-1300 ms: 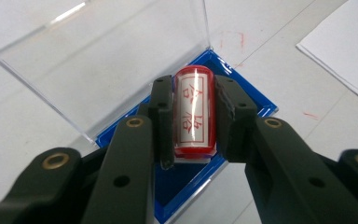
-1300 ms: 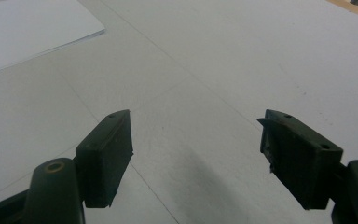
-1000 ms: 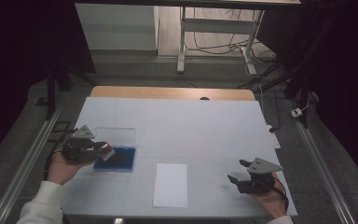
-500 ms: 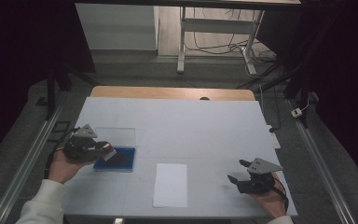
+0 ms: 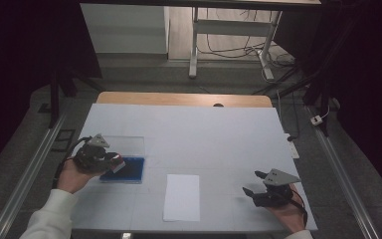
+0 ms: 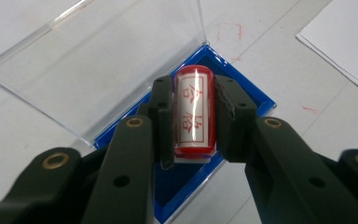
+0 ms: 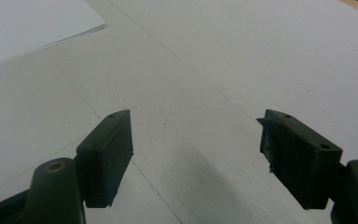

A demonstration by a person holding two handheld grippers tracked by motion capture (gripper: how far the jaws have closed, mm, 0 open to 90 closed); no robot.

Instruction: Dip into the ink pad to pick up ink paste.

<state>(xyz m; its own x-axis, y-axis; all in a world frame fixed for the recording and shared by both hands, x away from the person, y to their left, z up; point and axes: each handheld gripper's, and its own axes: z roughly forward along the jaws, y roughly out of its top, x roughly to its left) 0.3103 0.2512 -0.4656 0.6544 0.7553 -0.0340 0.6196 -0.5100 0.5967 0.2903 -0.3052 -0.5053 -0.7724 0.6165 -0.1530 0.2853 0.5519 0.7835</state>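
A red cylindrical stamp (image 6: 193, 112) with a white label of red characters sits between my left gripper's (image 6: 193, 119) jaws, which are shut on it. It hangs over the blue ink pad (image 6: 177, 182) of an open case with a clear lid (image 6: 98, 60). From above, the left gripper (image 5: 114, 163) holds the stamp (image 5: 119, 163) at the left part of the blue ink pad (image 5: 132, 169). My right gripper (image 5: 252, 183) rests low at the table's front right, open and with nothing between its fingers (image 7: 107, 149).
A white sheet of paper (image 5: 182, 196) lies at the front middle of the white table cover (image 5: 204, 134). The paper's corner (image 7: 32, 23) appears beyond the right gripper. The wooden table edge (image 5: 179, 98) runs along the back.
The left gripper with the stamp has shifted only slightly over the ink pad. The right gripper has not moved.
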